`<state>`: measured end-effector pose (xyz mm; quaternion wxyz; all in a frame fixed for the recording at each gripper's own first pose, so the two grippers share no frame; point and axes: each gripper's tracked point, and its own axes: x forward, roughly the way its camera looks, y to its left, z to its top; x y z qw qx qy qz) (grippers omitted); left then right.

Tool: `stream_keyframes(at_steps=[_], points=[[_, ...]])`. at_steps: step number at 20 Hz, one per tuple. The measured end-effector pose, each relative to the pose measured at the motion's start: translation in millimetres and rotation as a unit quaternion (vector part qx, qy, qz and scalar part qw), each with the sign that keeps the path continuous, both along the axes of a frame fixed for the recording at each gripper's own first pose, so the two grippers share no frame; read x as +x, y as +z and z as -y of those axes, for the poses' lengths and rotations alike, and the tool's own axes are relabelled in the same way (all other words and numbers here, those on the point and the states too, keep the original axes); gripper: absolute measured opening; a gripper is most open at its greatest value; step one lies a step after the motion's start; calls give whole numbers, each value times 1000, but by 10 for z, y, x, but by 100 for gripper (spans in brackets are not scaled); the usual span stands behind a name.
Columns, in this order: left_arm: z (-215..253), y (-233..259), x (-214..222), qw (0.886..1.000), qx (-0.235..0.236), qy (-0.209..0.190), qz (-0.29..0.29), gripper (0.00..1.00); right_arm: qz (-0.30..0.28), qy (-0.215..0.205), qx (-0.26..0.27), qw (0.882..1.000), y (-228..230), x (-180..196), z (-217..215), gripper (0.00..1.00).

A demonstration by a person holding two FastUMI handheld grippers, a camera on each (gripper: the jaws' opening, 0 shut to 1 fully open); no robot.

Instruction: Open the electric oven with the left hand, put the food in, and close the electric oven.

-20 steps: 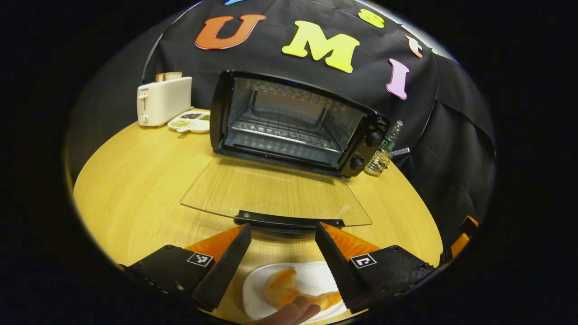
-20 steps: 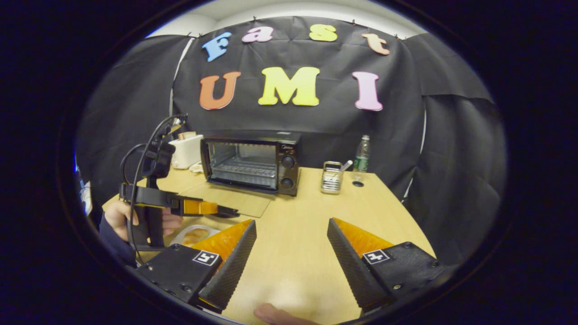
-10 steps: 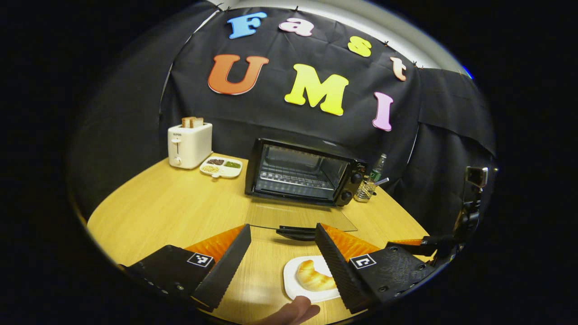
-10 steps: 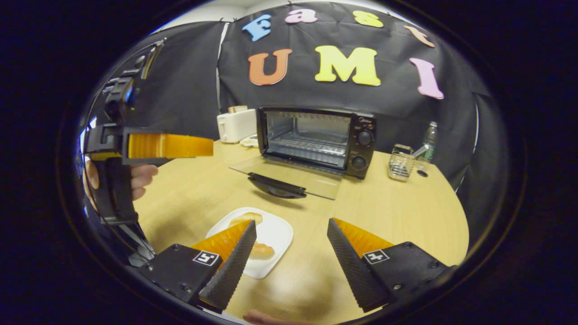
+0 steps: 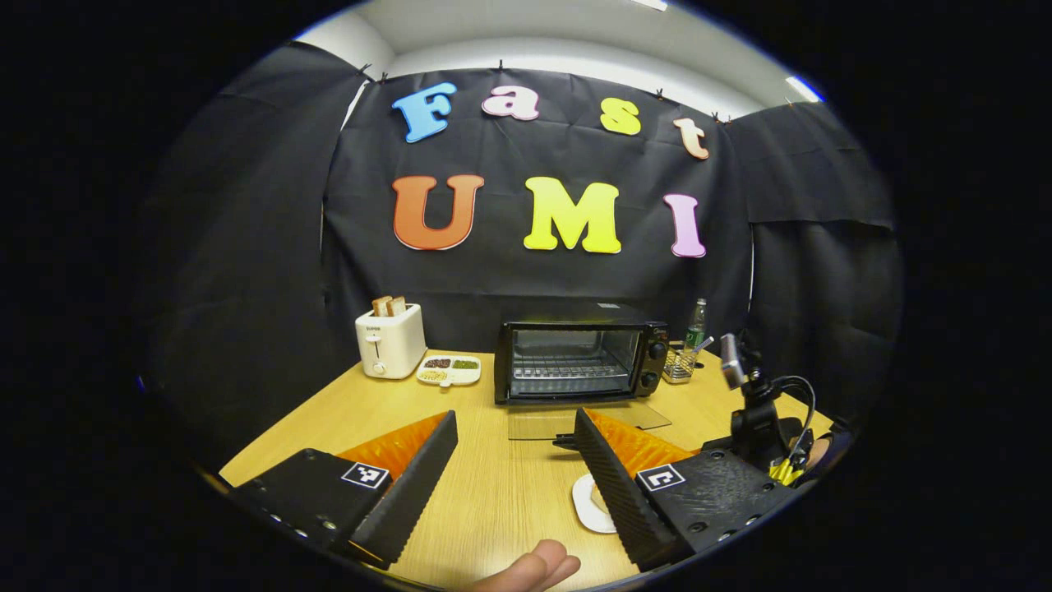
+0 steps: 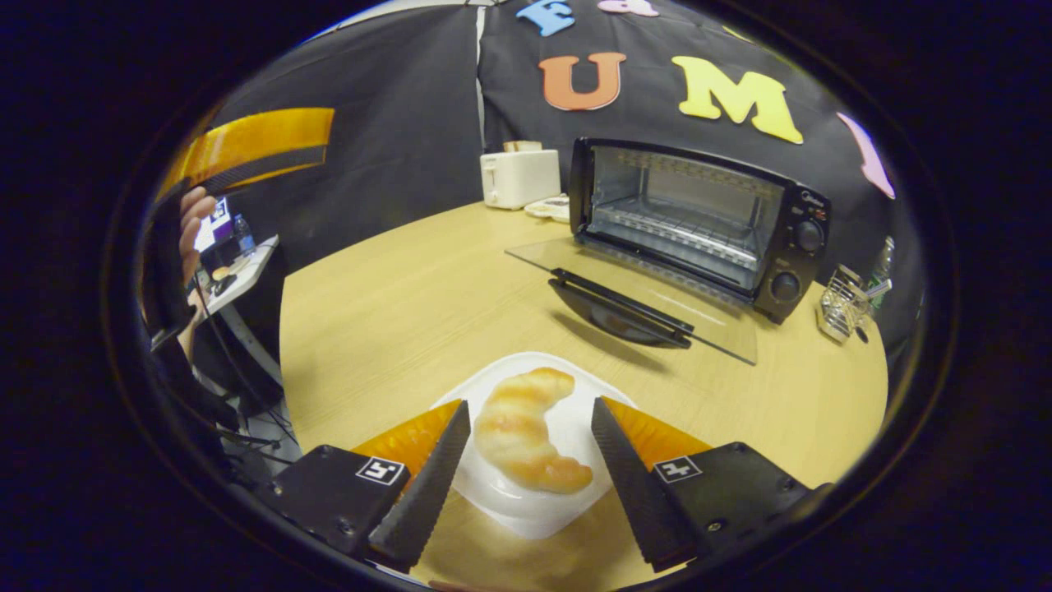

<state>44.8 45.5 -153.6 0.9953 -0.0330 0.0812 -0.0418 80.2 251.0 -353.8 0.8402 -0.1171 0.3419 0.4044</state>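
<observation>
Golden croissant (image 6: pixel 521 432) between spread fingers of right hand-held gripper (image 6: pixel 526 481), apparently untouched; left hand-held gripper (image 5: pixel 514 477) open, empty.

Round wooden table (image 5: pixel 345 411) before black cloth wall (image 5: pixel 246 247), white ceiling (image 5: pixel 575 41) above.

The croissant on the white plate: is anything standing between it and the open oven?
Nothing visible blocks it. Between the croissant and the oven there is bare table and the lowered glass door, lying flat, which the croissant must pass over.
</observation>
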Motion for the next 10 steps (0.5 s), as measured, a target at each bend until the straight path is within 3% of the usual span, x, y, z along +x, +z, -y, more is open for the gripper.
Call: stream_keyframes(at_steps=[5, 10], points=[[41, 14, -57, 1000, -6, -14, -1, 94, -27, 12, -21, 999, -115, -45, -89, 69], [7, 59, -85, 1000, -4, -15, 5, 94, -33, -1, 5, 999, 32, -115, -144, 61]])
